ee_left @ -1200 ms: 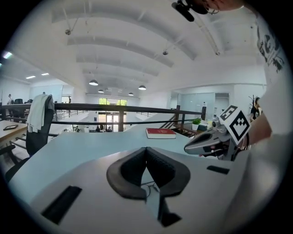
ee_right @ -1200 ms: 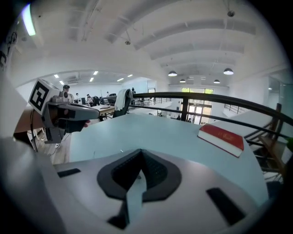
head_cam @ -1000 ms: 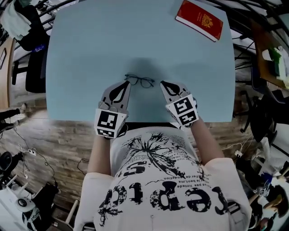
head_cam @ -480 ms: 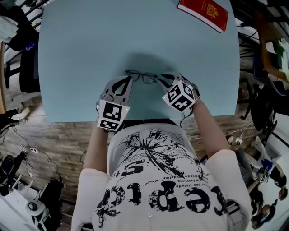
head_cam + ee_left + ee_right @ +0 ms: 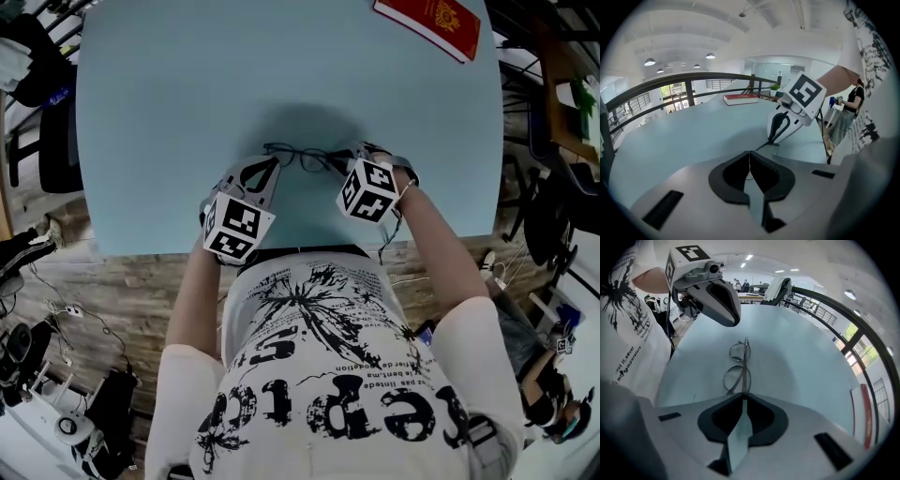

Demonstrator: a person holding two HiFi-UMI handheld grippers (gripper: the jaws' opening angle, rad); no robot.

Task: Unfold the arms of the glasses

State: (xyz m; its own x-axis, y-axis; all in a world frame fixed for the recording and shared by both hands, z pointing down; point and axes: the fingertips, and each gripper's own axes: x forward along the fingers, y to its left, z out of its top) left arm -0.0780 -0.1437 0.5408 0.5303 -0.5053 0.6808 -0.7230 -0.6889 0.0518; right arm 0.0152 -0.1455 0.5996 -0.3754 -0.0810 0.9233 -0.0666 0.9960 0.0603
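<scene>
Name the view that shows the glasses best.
The right gripper view: the glasses lie lengthwise, with both lens rims clear. The head view shows them small and thin; the left gripper view shows only a dark sliver.

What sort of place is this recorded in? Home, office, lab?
Likely an open-plan lab or workshop, perhaps a mezzanine: a dark railing runs beyond the pale blue table, round ceiling lamps hang overhead, and cables lie on the wood floor.
</scene>
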